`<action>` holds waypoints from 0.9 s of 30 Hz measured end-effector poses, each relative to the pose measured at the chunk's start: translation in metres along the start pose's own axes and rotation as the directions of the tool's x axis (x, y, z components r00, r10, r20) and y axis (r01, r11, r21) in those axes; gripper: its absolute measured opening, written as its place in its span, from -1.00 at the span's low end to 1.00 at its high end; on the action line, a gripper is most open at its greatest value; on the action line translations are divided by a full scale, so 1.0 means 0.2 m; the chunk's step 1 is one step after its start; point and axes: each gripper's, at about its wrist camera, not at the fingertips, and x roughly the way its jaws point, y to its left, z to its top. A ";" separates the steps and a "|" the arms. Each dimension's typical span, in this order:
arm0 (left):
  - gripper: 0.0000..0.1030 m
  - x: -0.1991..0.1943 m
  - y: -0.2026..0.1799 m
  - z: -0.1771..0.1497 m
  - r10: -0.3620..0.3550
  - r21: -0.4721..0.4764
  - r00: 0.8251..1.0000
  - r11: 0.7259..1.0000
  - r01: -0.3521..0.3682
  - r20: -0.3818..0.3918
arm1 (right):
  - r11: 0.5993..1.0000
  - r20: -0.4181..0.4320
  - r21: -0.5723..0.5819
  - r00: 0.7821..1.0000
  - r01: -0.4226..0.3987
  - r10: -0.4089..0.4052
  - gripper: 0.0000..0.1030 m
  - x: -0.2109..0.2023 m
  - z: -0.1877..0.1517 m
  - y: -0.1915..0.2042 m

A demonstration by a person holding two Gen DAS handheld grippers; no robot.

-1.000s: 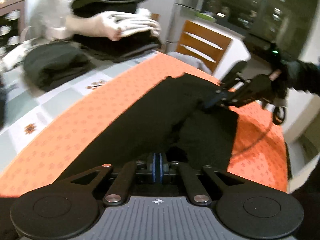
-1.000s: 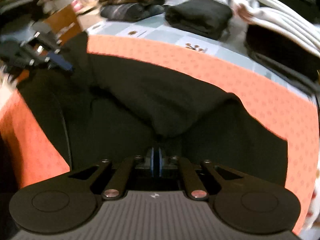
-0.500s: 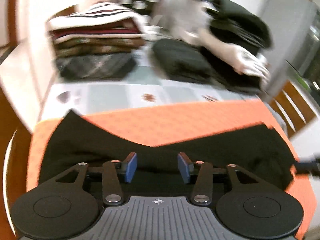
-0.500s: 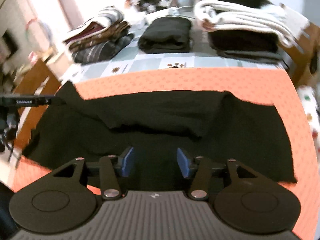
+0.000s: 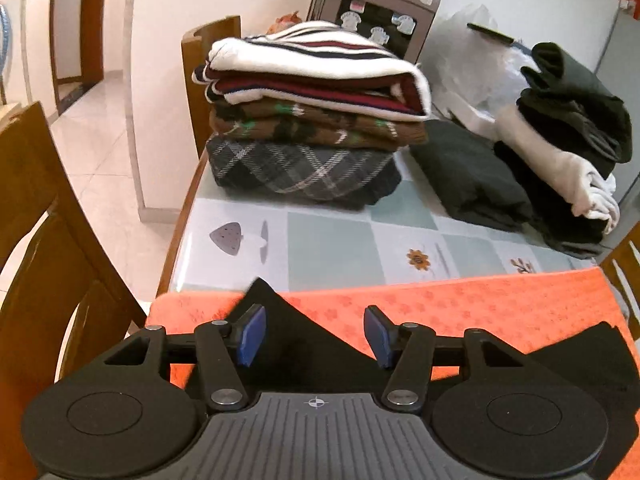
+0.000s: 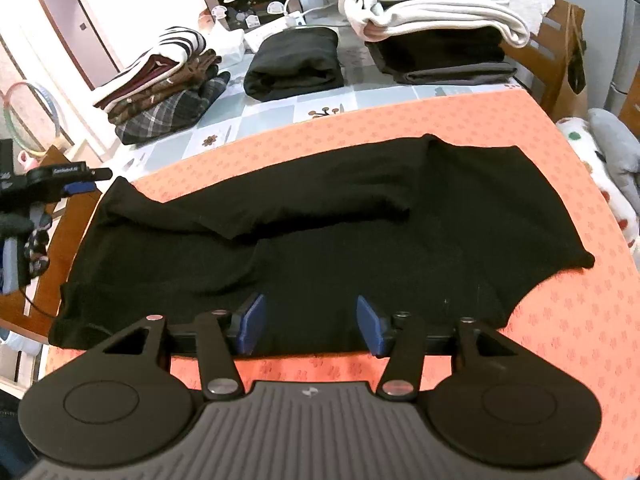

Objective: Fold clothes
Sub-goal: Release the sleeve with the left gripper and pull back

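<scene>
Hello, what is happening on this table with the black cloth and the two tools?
A person is folding clothes with a handheld gripper in each hand. A black garment lies partly folded on the orange mat. The left gripper and the right gripper have just been opening; both are open, with nothing pinched between the pads, above the garment. Folded stacks, among them a striped sweater pile, sit at the far side of the table.

The garment (image 6: 320, 220) lies on the mat (image 6: 540, 128), with folded stacks (image 6: 160, 88) on the table (image 5: 332, 240) behind it.
</scene>
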 end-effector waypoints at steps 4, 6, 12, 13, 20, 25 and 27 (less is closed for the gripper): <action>0.11 0.08 0.06 0.05 0.014 0.025 1.000 1.000 -0.013 -0.015 | 1.000 -0.004 0.019 1.000 0.006 -0.006 0.11 0.00 -0.01 0.00; 0.11 0.13 0.08 0.07 0.017 0.037 0.999 0.999 -0.016 -0.028 | 1.000 -0.009 0.023 1.000 0.009 -0.009 0.11 0.01 -0.01 0.01; -0.09 0.27 0.09 0.08 0.004 0.100 0.998 0.995 0.004 -0.070 | 1.000 -0.027 0.016 0.999 0.019 -0.018 0.11 0.04 0.00 0.02; -0.20 0.28 0.09 0.08 0.006 0.105 0.997 0.995 0.002 -0.078 | 1.000 -0.029 0.015 0.999 0.021 -0.021 0.11 0.04 0.01 0.02; -0.83 0.20 0.11 0.02 -0.004 0.086 1.000 0.996 0.002 0.020 | 1.000 -0.039 0.007 0.999 0.029 -0.028 0.11 0.06 0.03 0.01; -0.85 -0.09 0.16 -0.01 -0.081 0.021 0.989 0.997 0.079 0.125 | 1.000 -0.034 0.001 0.999 0.021 -0.021 0.11 0.05 0.03 0.02; -0.85 -0.22 0.19 -0.04 -0.114 -0.002 0.981 0.993 0.115 0.156 | 1.000 -0.033 -0.002 0.999 0.020 -0.020 0.11 0.05 0.02 0.03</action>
